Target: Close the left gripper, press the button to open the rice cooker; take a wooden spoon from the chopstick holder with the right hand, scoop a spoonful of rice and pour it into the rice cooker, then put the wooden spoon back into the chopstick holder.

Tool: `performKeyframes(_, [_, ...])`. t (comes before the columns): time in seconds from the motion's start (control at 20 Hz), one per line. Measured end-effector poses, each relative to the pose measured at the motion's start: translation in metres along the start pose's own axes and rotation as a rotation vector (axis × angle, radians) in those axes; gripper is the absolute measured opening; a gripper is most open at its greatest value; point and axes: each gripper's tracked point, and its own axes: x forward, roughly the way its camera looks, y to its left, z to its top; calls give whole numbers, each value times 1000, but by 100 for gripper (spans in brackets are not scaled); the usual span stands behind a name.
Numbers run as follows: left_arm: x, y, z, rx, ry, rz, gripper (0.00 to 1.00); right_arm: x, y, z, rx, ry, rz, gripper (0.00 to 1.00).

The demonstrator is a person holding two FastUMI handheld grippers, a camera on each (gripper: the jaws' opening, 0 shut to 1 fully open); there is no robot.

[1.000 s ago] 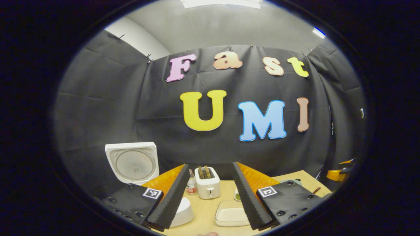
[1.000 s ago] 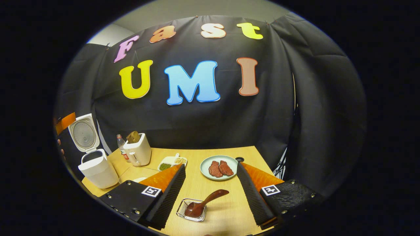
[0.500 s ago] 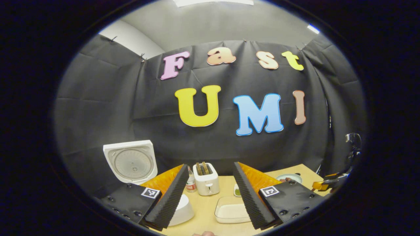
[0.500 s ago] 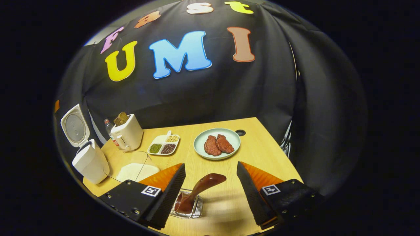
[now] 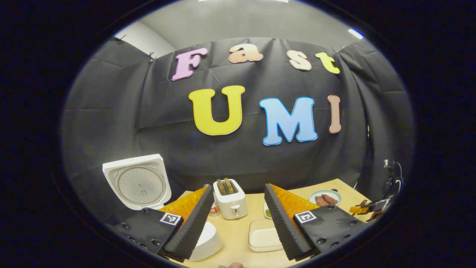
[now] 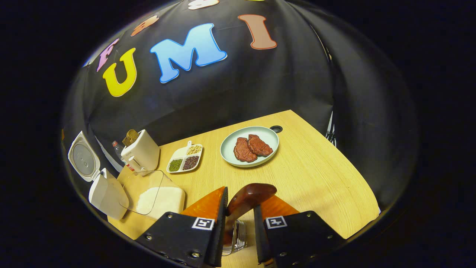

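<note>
My right gripper (image 6: pixel 240 223) clamps the wooden spoon (image 6: pixel 247 197) mid-handle: stiff, light, probably slick; left gripper (image 5: pixel 236 219) gapes empty.

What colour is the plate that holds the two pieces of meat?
Pale green plate, seen best in the right gripper view.

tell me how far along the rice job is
Done: the rice cooker stands with its lid up. In hand: the right gripper is shut on the wooden spoon, whose bowl sits in the chopstick holder. Left: scooping rice, pouring, returning the spoon.
</note>
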Motion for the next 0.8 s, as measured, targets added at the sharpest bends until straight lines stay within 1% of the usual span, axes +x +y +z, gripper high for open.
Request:
performKeyframes(0.05, [3, 2, 0, -6, -2, -1, 95, -3, 6, 0, 20, 3, 14, 27])
performKeyframes(0.15, [7, 4, -3, -17, 0, -11, 95, -8, 11, 2, 43, 1, 1, 10])
performKeyframes(0.2, [7, 4, -4, -19, -2, -15, 95, -14, 11, 3, 42, -9, -20, 9])
performKeyframes(0.25, [7, 5, -3, -19, -7, -19, 95, -13, 14, 6, 44, -26, -26, 5])
performKeyframes(0.35, [5, 10, 1, -15, -18, -23, 95, -26, 24, 13, 22, -41, -30, 4])
performKeyframes(0.6, [-1, 27, -5, -13, -24, -40, 95, -59, 55, 58, -15, -136, -1, 4])
performKeyframes(0.8, [-7, 44, -7, -21, -28, -47, 95, -77, 107, 90, -48, -203, 81, 4])
